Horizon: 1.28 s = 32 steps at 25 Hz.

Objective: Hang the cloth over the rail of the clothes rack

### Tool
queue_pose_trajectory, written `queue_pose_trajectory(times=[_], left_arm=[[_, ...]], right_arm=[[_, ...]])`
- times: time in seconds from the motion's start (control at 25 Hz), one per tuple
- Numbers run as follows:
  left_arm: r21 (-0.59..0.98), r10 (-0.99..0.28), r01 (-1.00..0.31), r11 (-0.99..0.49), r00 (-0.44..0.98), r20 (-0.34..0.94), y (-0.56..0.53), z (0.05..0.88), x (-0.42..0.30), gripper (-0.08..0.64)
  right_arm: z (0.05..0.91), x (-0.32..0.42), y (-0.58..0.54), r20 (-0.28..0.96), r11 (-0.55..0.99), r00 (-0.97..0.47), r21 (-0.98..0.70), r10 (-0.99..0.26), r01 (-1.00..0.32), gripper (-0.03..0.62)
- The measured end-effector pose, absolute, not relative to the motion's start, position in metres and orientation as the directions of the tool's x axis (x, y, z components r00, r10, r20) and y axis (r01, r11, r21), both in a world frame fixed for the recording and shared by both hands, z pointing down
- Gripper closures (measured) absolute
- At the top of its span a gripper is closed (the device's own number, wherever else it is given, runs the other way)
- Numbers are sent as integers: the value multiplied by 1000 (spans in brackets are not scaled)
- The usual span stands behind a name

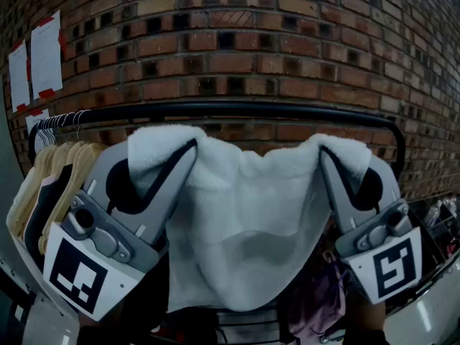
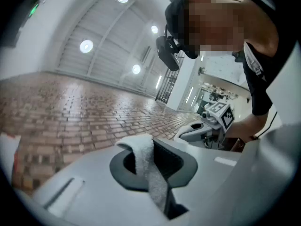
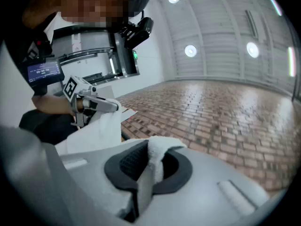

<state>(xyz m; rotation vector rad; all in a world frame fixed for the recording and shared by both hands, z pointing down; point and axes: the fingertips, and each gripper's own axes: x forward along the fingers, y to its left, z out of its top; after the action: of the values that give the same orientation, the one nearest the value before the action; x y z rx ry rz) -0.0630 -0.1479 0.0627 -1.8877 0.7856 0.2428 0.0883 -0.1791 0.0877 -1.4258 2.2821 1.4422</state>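
1. Cloth [image 1: 244, 221], white and fluffy, hangs spread between the 2 grippers. It sits just below the black rail [image 1: 237, 108] of the clothes rack and is not draped over it.
2. Left gripper [image 1: 154, 171] is pressed together on the cloth's upper left corner, and a fold sticks up between its jaws.
3. Right gripper [image 1: 345, 167] pinches the upper right corner the same way.
4. Wooden hangers [image 1: 54, 167] hang at the rail's left end, with a brick wall [image 1: 237, 42] behind.
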Motion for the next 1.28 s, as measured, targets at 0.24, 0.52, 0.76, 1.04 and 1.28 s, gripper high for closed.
queue_pose_trajectory(times=[0.24,0.52,0.76,1.04,1.28], left_arm=[[-810,-480,-586,21,705,-522,-167,-52,-56,539],[-963,-832,-228,143,500,-242,-340,-77,-14,539],[-931,-882,113,-348,296,366,-446,32,-17,540],[-724,-693,49,-688,254,675,-465,104,-40,532],[-618,-593,-34,-785,328,735,-464,111,-66,352]], right_arm=[[-29,81,-192,-534,-153,-548,792,-644,-591,581],[-64,60,-355,-208,-110,-391,960,-897,-257,581],[32,63,-441,295,303,-194,953,-936,-14,581],[74,78,-453,520,537,-158,839,-839,-90,581],[81,86,-455,568,585,-151,804,-809,-112,453]])
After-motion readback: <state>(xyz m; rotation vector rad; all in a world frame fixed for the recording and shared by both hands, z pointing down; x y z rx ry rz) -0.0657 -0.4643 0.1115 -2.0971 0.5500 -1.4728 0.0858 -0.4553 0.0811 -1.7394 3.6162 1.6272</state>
